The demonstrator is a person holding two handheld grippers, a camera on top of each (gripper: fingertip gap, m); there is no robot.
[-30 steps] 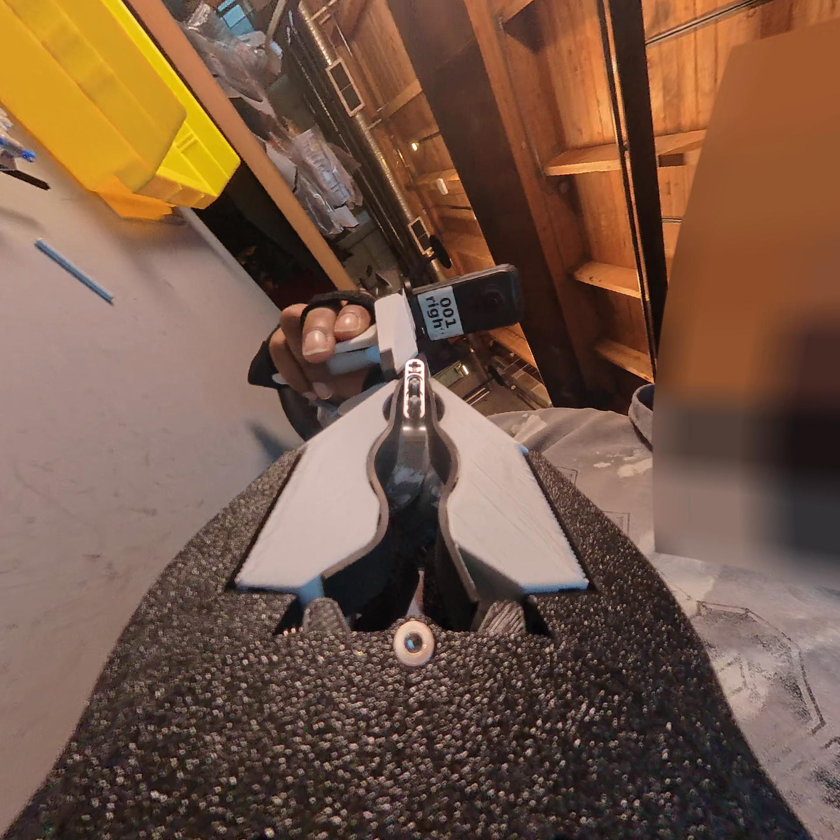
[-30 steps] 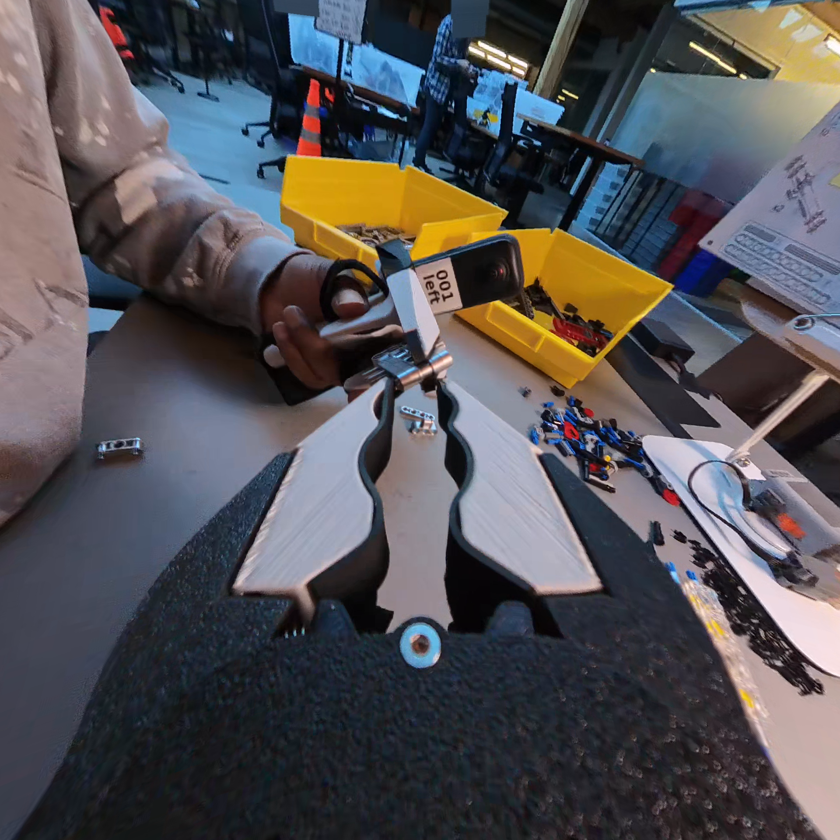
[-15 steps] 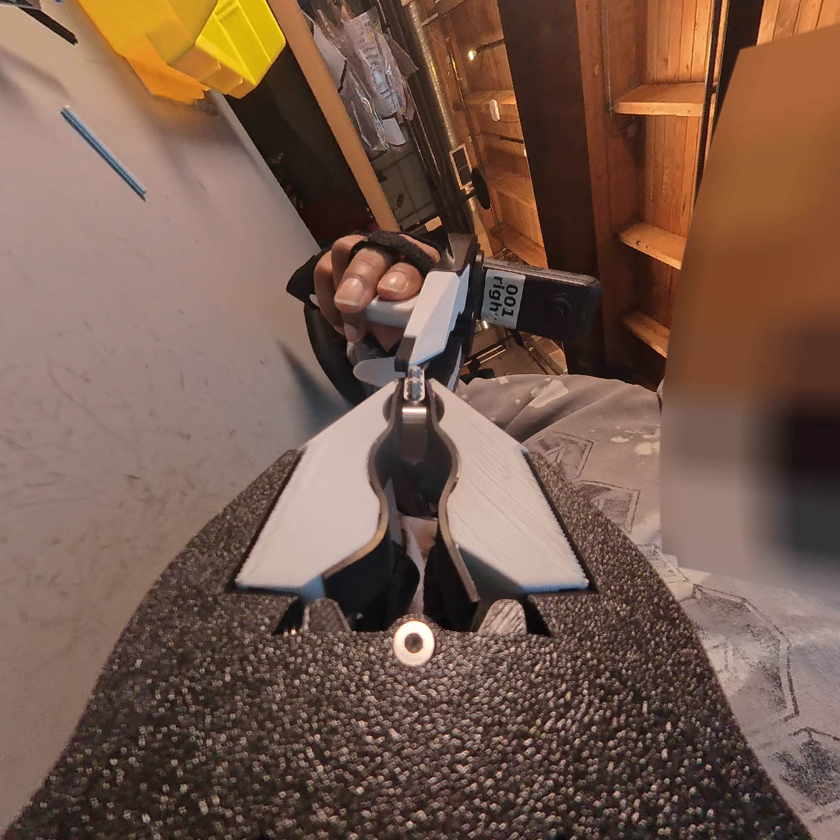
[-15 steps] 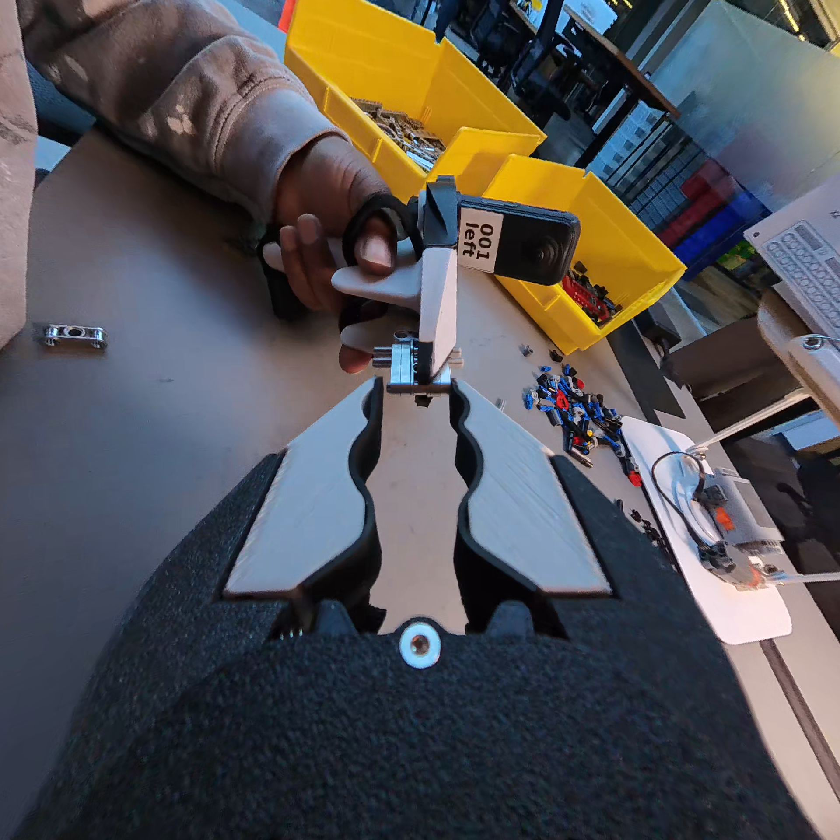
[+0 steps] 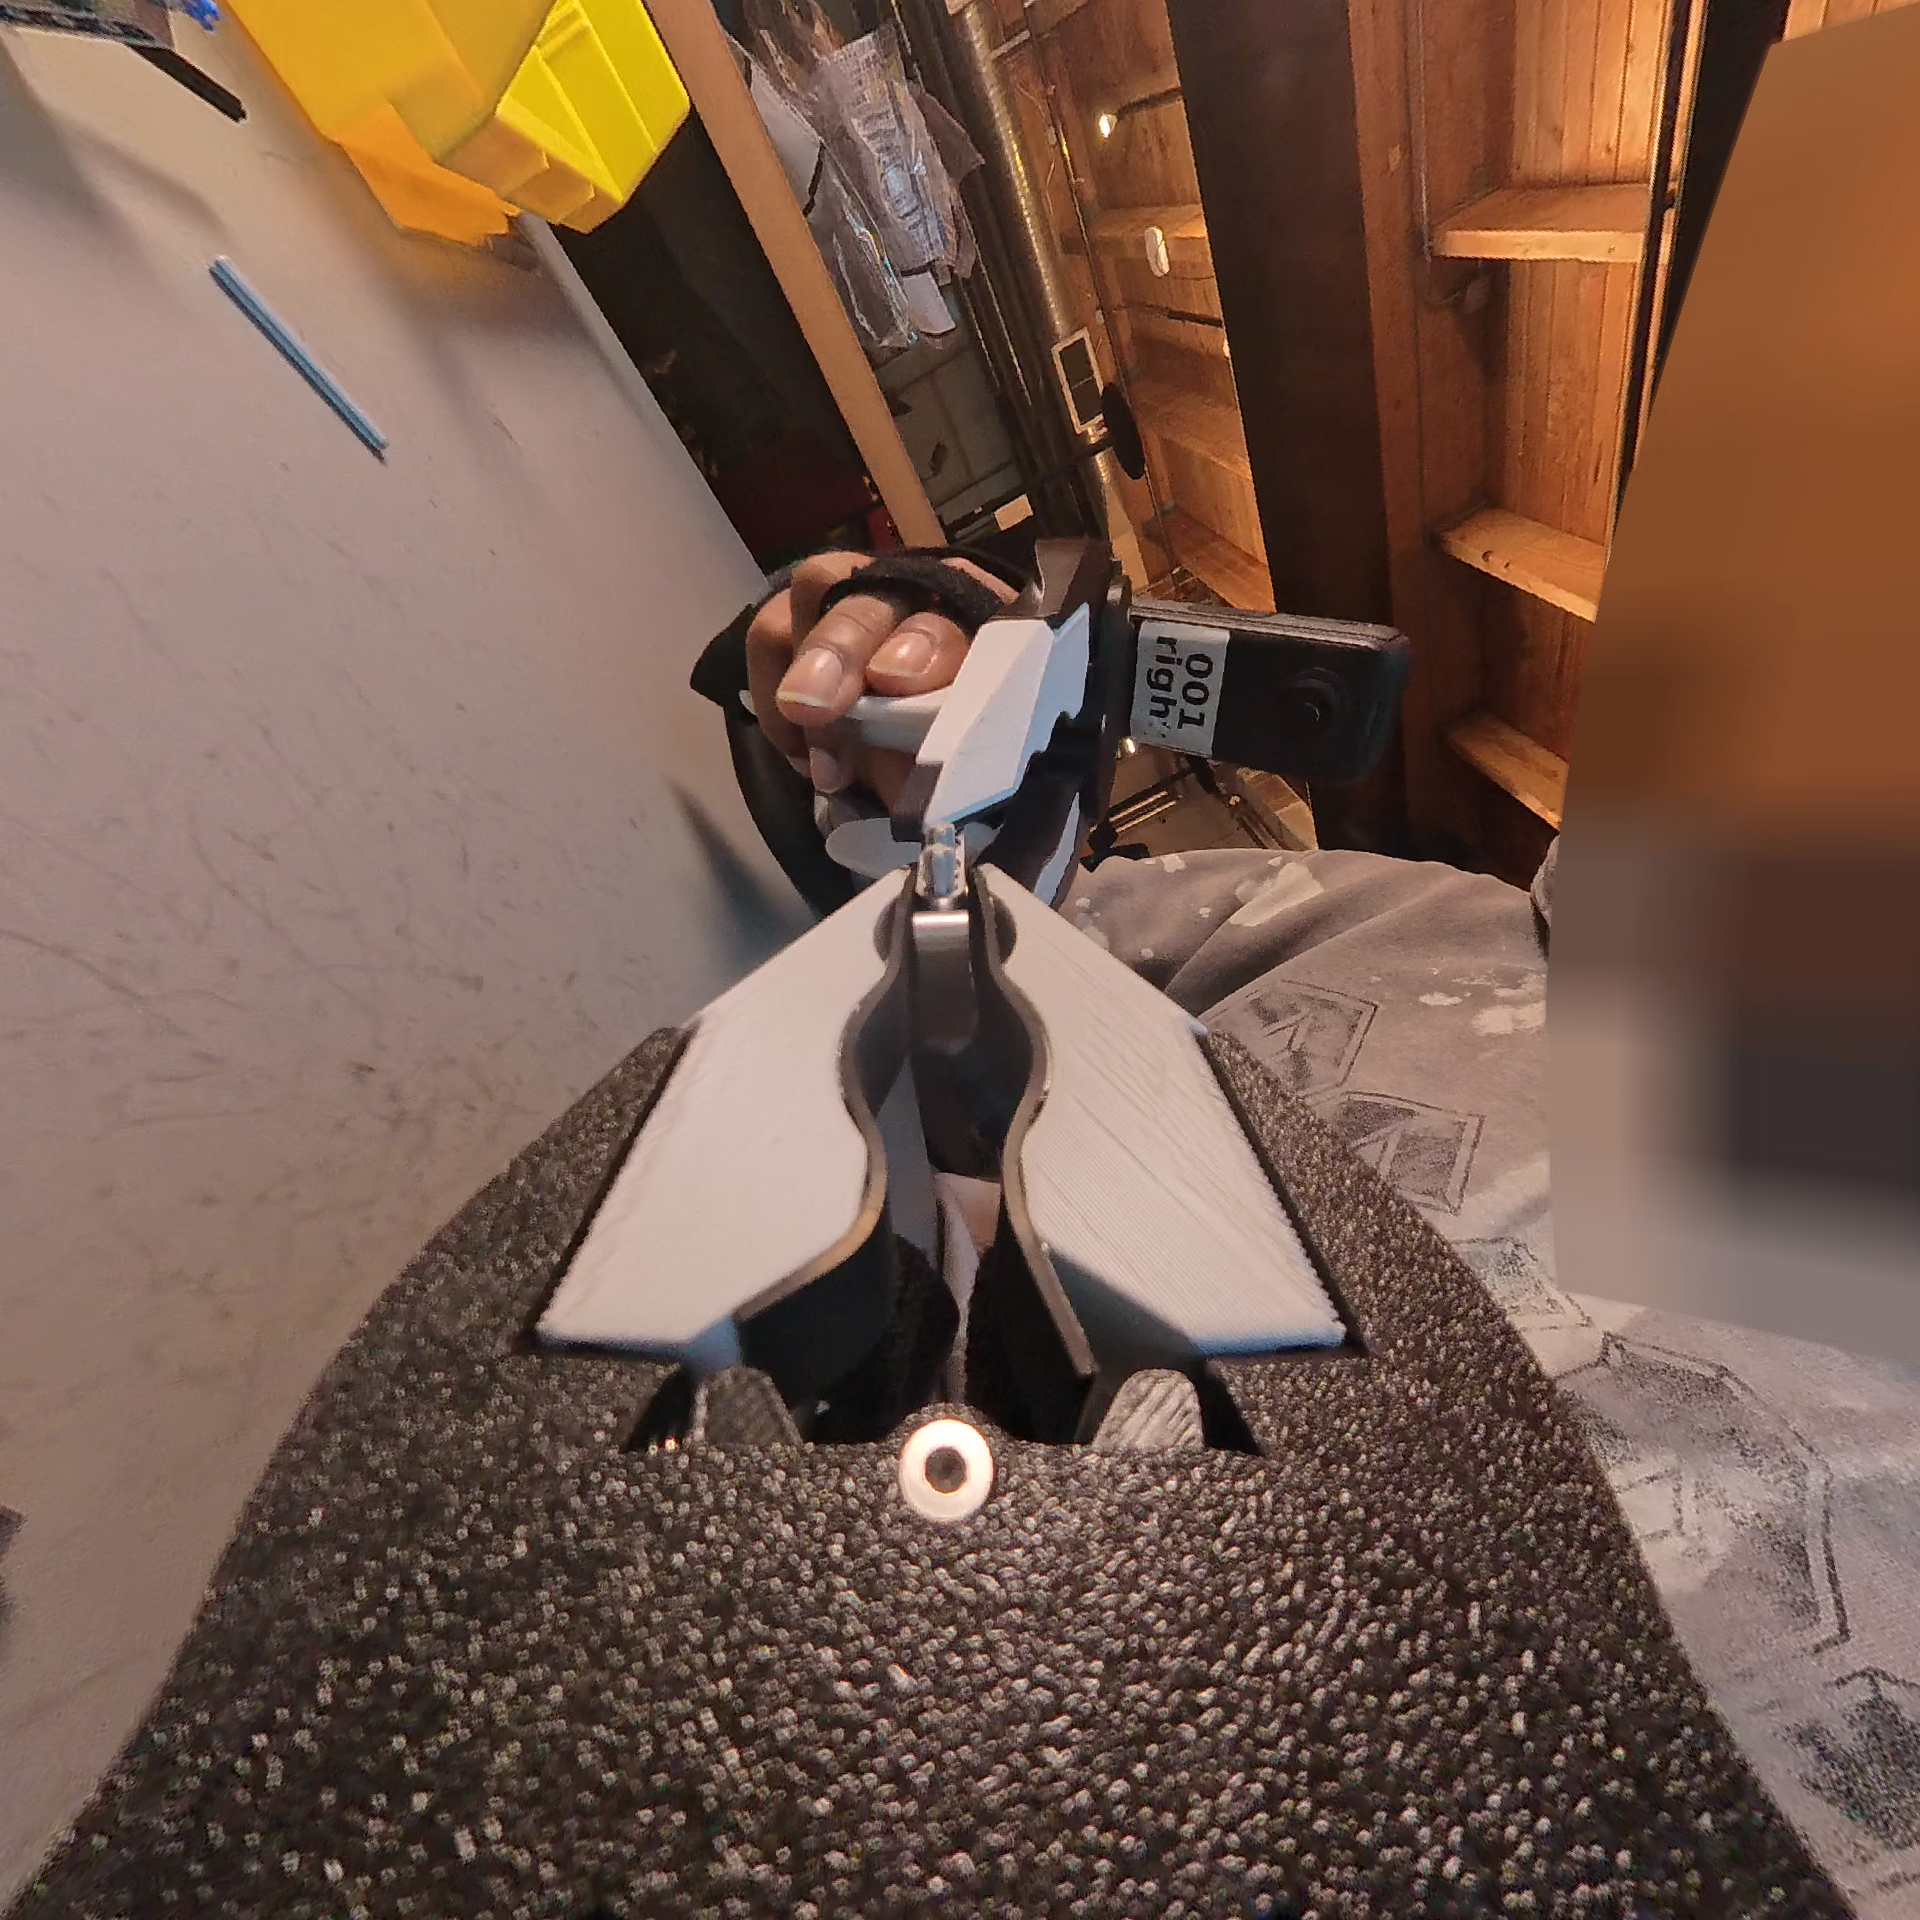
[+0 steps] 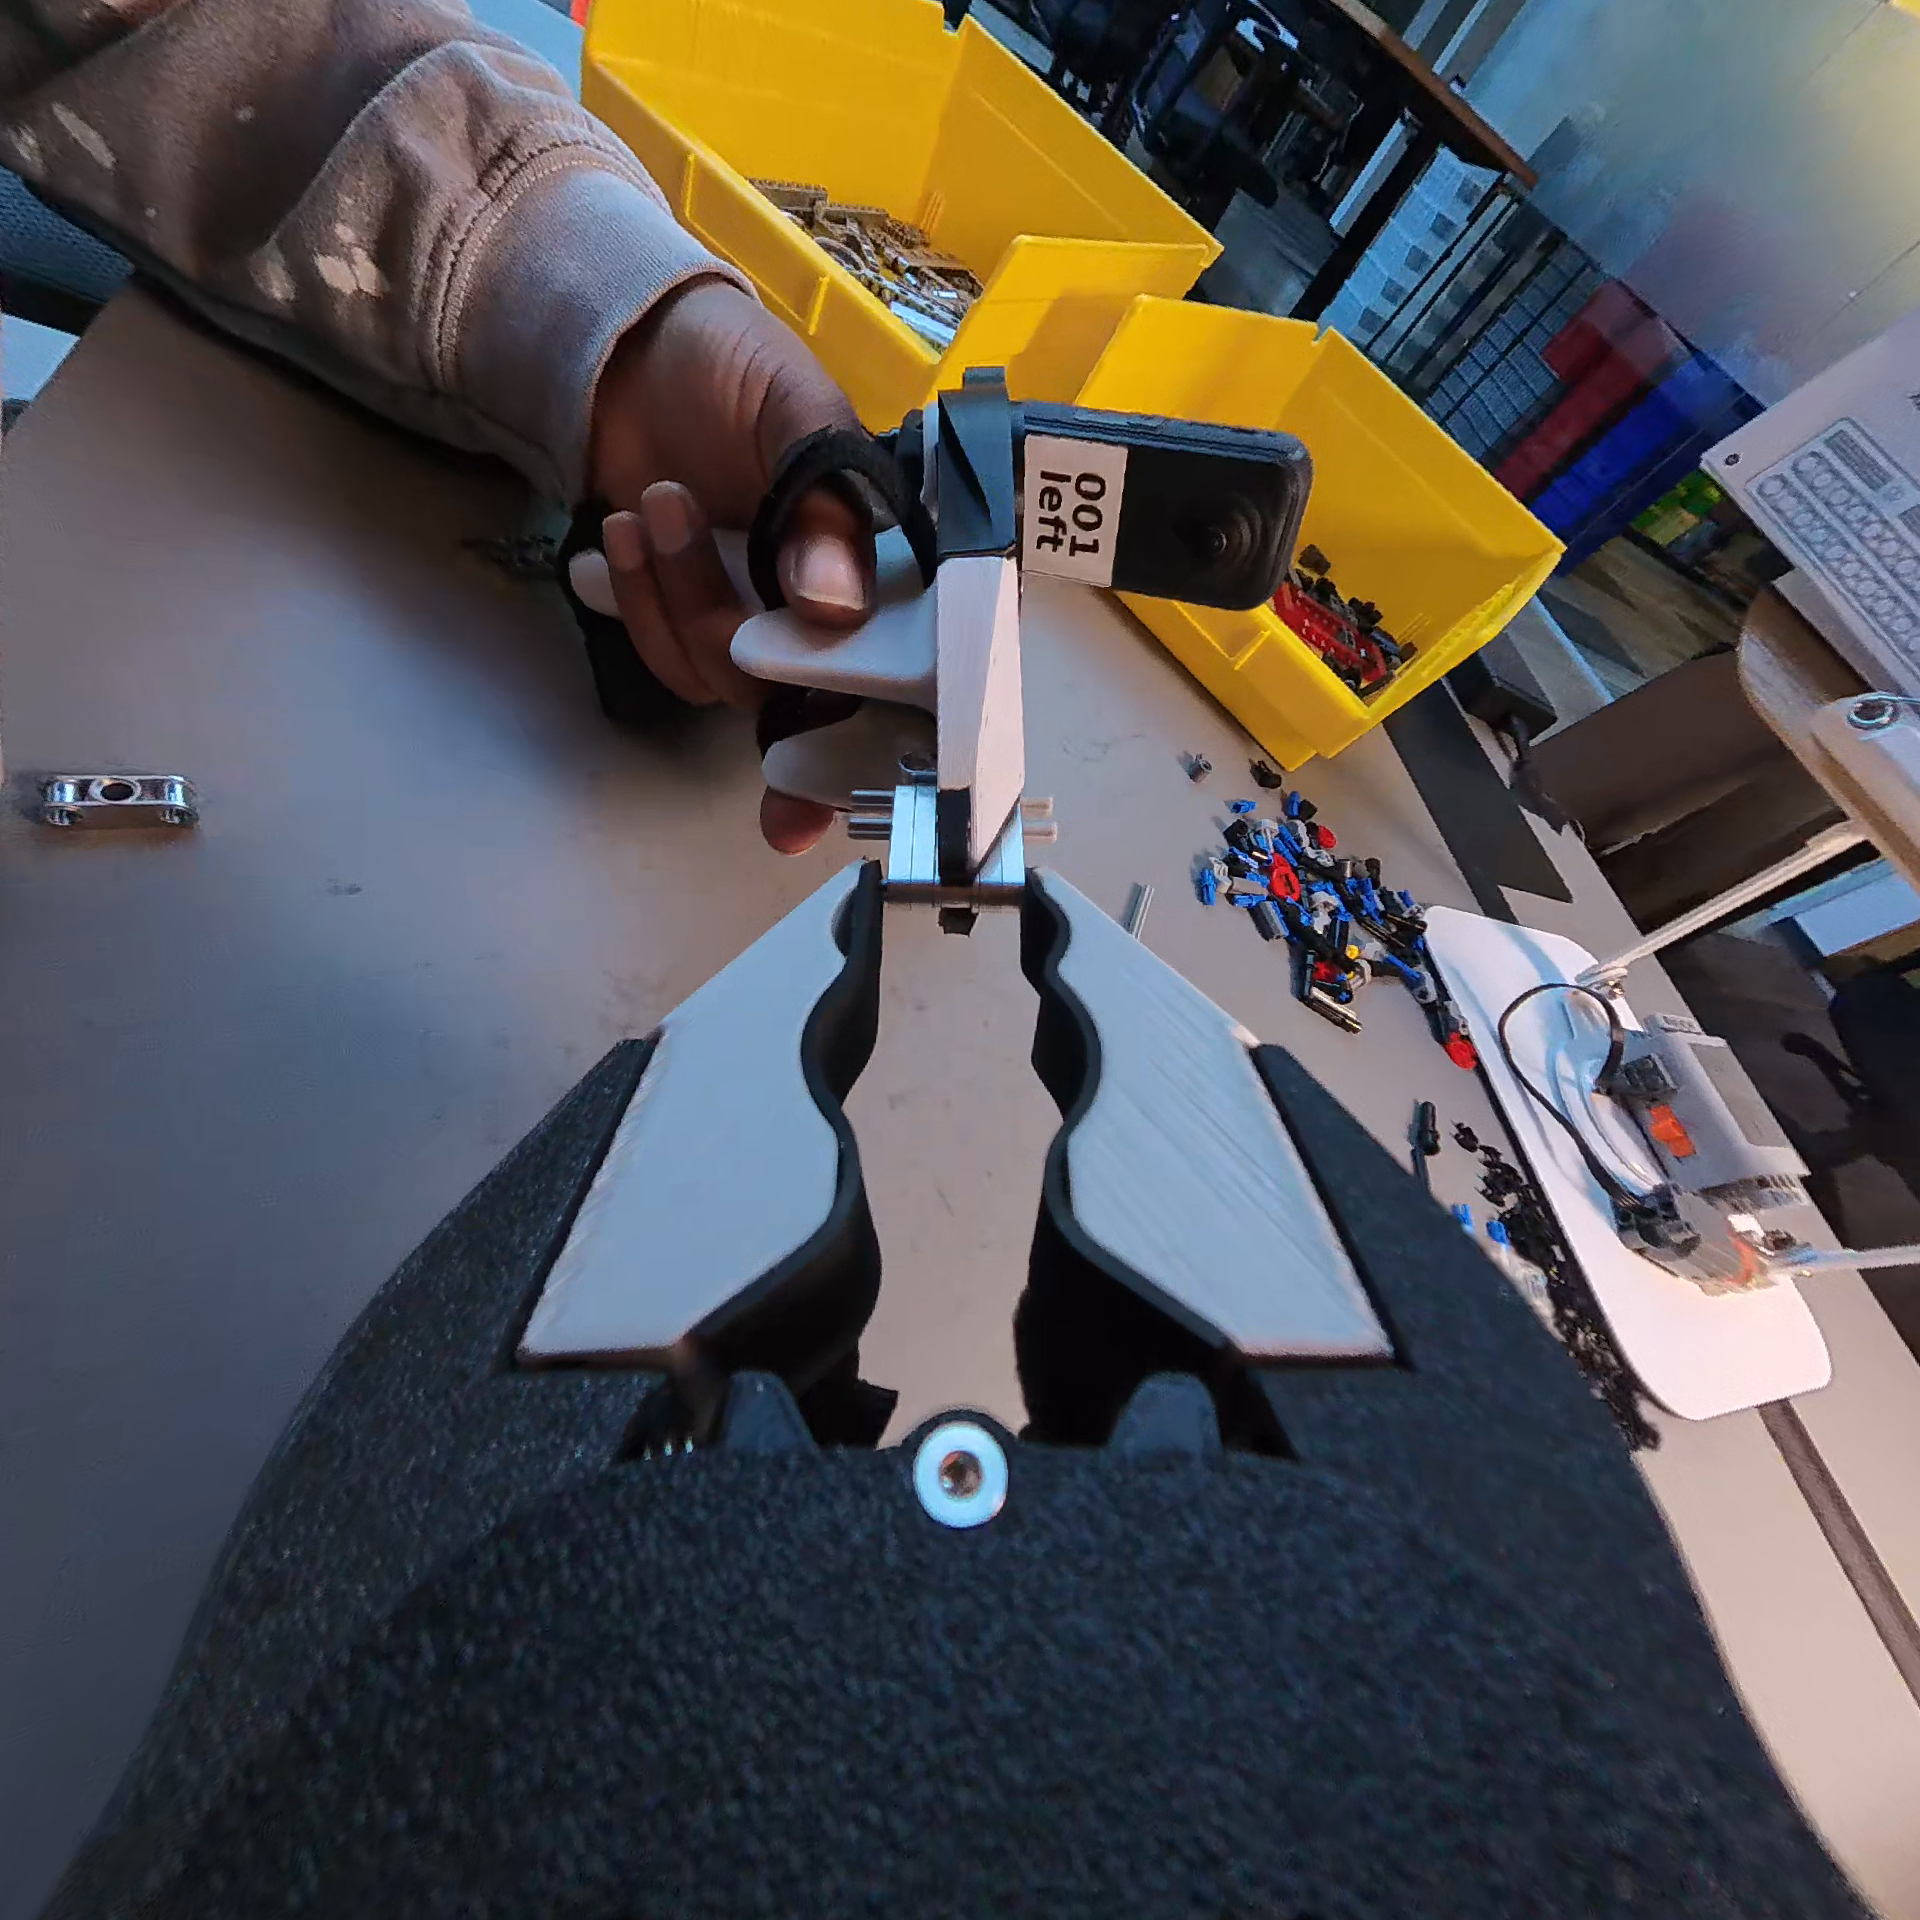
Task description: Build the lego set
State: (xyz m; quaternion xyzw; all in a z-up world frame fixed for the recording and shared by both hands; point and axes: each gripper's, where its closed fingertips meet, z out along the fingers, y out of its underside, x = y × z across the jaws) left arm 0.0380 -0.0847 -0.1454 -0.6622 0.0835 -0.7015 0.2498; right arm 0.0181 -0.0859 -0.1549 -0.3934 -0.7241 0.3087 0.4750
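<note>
A workshop of warm timber on one side and cool daylight on the other.

The pale worktop [image 6: 312, 987] is scuffed and scratched. Behind it rise wooden plank walls [image 5: 1507, 416] with plain shelves [image 5: 1527, 561] and a metal duct [image 5: 1018, 260] running up. The other way, dark desks [image 6: 1434, 114] stand on a grey floor, with red and blue crates [image 6: 1621, 416] stacked by a frosted partition [image 6: 1714, 187].

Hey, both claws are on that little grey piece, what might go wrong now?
The left claw pinches the grey beam stack with just its tips; a twist from the right claw bracketing it might pop it loose. Its protruding pins may slide out. Anything dropped might vanish among the loose parts.
</note>
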